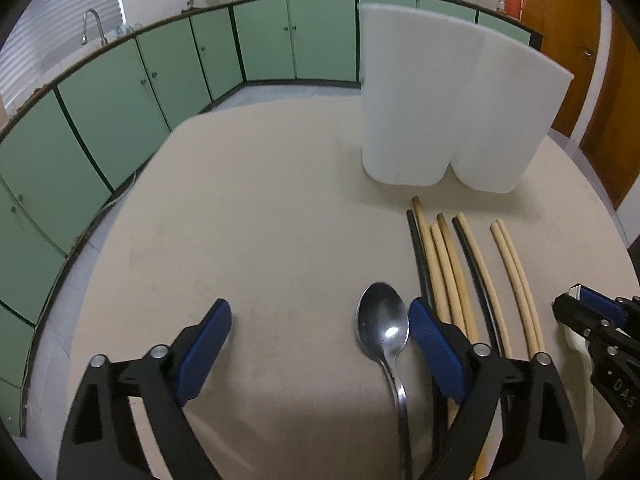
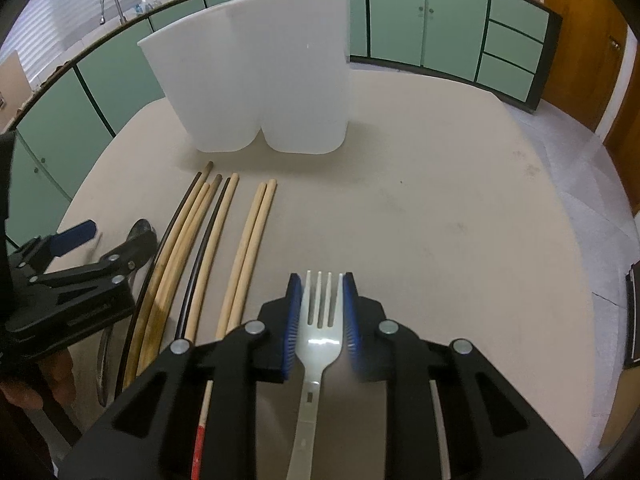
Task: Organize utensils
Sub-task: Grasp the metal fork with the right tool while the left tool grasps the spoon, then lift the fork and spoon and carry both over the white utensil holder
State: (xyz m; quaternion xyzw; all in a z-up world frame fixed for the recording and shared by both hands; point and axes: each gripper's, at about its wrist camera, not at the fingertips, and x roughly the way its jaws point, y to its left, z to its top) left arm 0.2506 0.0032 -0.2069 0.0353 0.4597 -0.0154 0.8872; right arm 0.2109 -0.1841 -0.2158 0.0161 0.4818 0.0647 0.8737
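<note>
Fork (image 2: 319,312) pinched in right gripper (image 2: 319,280); spoon (image 1: 383,326) between spread left gripper (image 1: 320,320) fingers.

In the right wrist view the two-compartment holder (image 2: 256,80) stands on the surface (image 2: 440,208) at upper centre, the chopsticks (image 2: 244,256) lie below it at centre left, the spoon (image 2: 140,232) lies left of them, and the fork (image 2: 320,320) lies at lower centre.

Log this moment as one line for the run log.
left gripper: open over spoon | right gripper: shut on fork | chopsticks: on table | holder: upright
</note>
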